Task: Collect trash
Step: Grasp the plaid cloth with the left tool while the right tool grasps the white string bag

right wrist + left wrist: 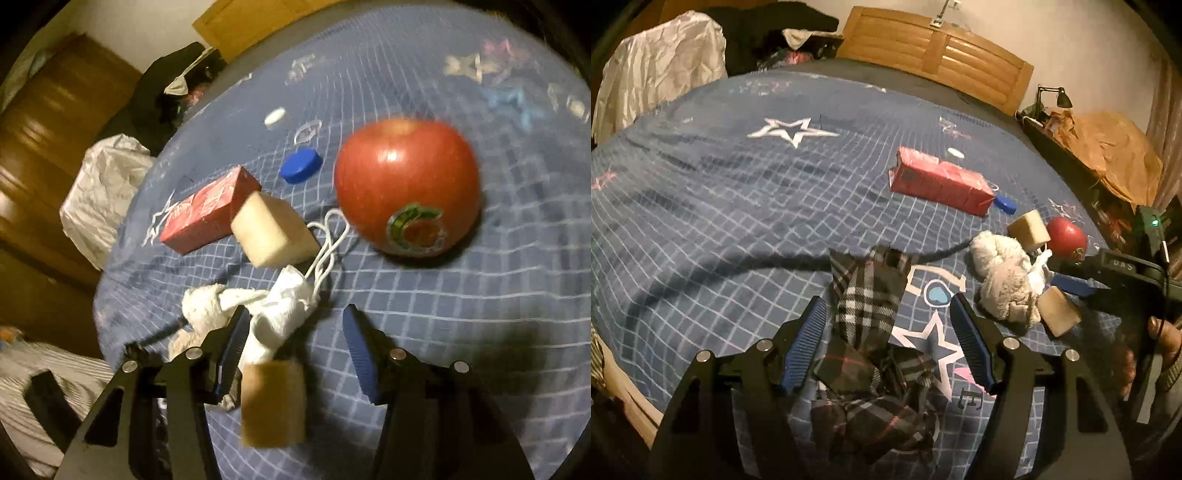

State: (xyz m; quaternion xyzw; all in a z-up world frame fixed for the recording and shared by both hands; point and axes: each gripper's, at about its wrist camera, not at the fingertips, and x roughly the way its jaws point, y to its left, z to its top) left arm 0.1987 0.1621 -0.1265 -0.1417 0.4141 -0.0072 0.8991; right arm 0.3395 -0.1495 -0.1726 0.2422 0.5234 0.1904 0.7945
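Trash lies on a blue star-print bedspread [720,192]. A red carton [938,181] [210,210], a blue cap [1004,205] [301,166] and a white cap [955,152] [276,117] lie mid-bed. A red apple [1067,236] [406,184] sits beside two tan sponge blocks [1028,229] [273,229]. My left gripper [886,302] is open over a dark plaid cloth [866,295] lying between its fingers. My right gripper [295,312] is open over crumpled white tissue with string loops [284,306]. The second sponge block [273,402] sits between its jaws, with a gap on the right side.
A fuzzy white cloth [1004,280] [201,310] lies beside the tissue. A white plastic bag [661,74] [103,184] stands off the bed's far left corner. A wooden headboard [938,51] closes the back; a lamp [1060,96] and a brown paper bag [1115,147] crowd the right side.
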